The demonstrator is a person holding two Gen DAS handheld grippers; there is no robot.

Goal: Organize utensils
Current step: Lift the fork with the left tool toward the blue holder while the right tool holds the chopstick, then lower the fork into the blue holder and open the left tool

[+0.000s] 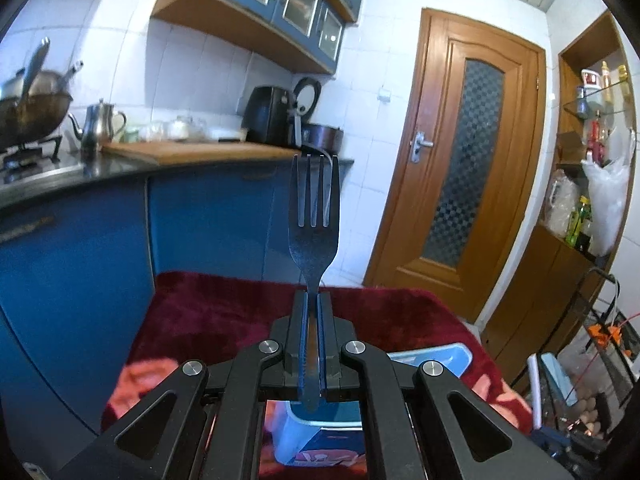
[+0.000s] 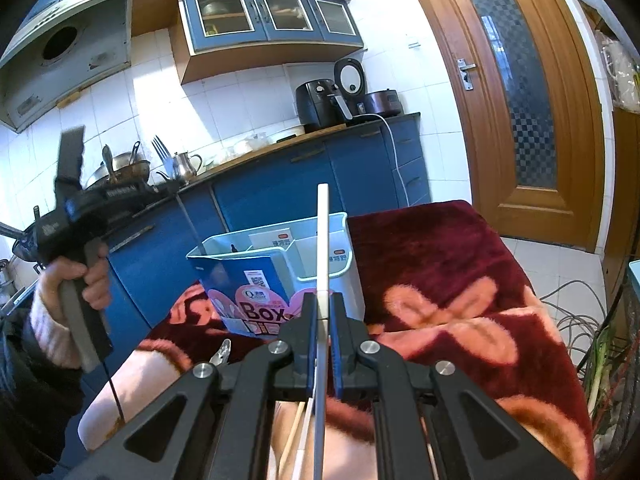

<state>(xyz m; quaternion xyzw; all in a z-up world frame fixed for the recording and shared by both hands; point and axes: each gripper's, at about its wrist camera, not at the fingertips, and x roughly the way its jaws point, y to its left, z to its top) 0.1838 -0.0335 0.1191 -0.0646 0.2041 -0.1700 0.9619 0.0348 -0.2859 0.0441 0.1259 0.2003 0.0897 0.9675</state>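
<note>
- The fork (image 1: 314, 216) stood upright in the left claw (image 1: 313, 300), gripped by its handle between the blue pads (image 1: 303, 332), tines pointing up and away from the claw.
- The lower end of the fork's handle hung just over the blue-and-white box (image 1: 320, 436), which sat directly beneath the left claw.
- The right claw (image 2: 323, 300) was clenched on a flat white stick-like utensil (image 2: 323, 240), seen edge-on; what kind of utensil it was could not be told.
- That white utensil rose ahead of the right claw, its upper part in front of the box (image 2: 276, 268).
- The box stood just ahead of the right claw, open at the top, with dividers inside and the word "Box" on its blue label.
- Pale chopsticks (image 2: 298, 436) lay below the right claw.
- The box rested on a dark red blanket with pink flowers (image 2: 452, 280), which spread under both claws.
- To the left of the right claw, a hand (image 2: 76, 280) held the other tool's grip, with the fork's tines (image 2: 162, 152) showing above it.
- Beyond the blanket ran a kitchen counter (image 1: 192, 152) with blue cabinets (image 2: 280, 184), and a wooden door (image 1: 460, 160) stood to the right.
</note>
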